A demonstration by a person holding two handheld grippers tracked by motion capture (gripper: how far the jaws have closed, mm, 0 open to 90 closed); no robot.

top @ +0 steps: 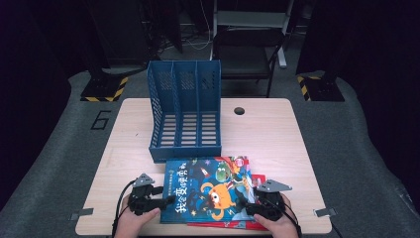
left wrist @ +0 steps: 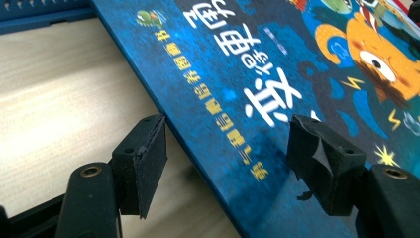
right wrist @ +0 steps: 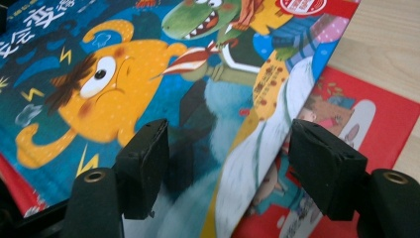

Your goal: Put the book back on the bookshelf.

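A blue picture book (top: pixel 205 186) with an orange cartoon monster lies at the table's front, on top of a red book (top: pixel 258 179). My left gripper (top: pixel 171 200) is at the blue book's left edge. In the left gripper view it (left wrist: pixel 228 134) stands open astride that edge, with one jaw over bare wood and the other over the cover (left wrist: pixel 257 64). My right gripper (top: pixel 242 206) is at the blue book's right side. It (right wrist: pixel 228 134) is open too, one jaw above the blue cover (right wrist: pixel 124 84) and the other above the red book (right wrist: pixel 376 114). Neither pair of pads presses on anything.
A blue three-slot file rack (top: pixel 184 114) stands upright just behind the books, its open side facing me. The wooden table (top: pixel 267 134) has a cable hole (top: pixel 239 110) at the back. A dark chair (top: pixel 247 49) stands beyond the table.
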